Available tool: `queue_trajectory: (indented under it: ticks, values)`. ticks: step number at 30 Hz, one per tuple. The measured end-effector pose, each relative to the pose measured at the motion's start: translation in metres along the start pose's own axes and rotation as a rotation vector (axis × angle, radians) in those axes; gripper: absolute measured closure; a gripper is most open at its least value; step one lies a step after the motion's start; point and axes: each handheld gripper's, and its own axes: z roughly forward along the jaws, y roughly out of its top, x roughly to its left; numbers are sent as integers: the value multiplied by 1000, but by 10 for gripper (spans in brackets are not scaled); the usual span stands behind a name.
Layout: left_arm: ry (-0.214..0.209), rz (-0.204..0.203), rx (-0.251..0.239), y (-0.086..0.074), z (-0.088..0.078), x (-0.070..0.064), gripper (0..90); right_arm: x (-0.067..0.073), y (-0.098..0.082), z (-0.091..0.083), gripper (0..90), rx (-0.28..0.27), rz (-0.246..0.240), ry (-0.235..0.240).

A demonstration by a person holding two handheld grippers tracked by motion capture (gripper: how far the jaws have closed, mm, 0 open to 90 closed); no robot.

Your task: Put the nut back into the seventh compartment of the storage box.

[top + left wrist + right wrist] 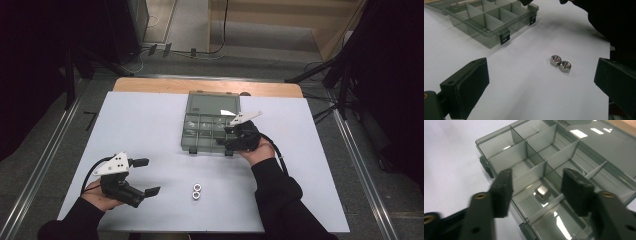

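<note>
1. Hovering over the near-right compartment of the grey organiser box (210, 122), the right claw (536, 185) is seen released, jaws apart, nothing between them.
2. One steel nut (541, 192) is noted lying loose in that compartment, directly below the jaws.
3. Two more nuts (197, 191) are observed touching each other on the white worktop (150, 120), at six o'clock from the box.
4. The left claw (150, 176) is held released at nine o'clock of the pair, well apart.
</note>
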Motion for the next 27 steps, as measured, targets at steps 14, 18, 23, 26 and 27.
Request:
queue_trajectory:
  ticks: [14,18,23,26,27]
  values:
    - [-1,-1,-1,0,-1,0,0,37,3,-20,167,17,-99,58]
    - [-1,-4,-5,1,-1,0,0,43,-1,-21,175,43,-111,94]
    - [-2,0,-1,1,-1,0,0,51,-3,-22,203,59,-150,133]
    - [-3,2,1,1,-1,0,0,57,-3,-21,203,67,-169,139]
    - [-1,0,0,1,-1,0,0,59,-3,-21,204,73,-173,141]
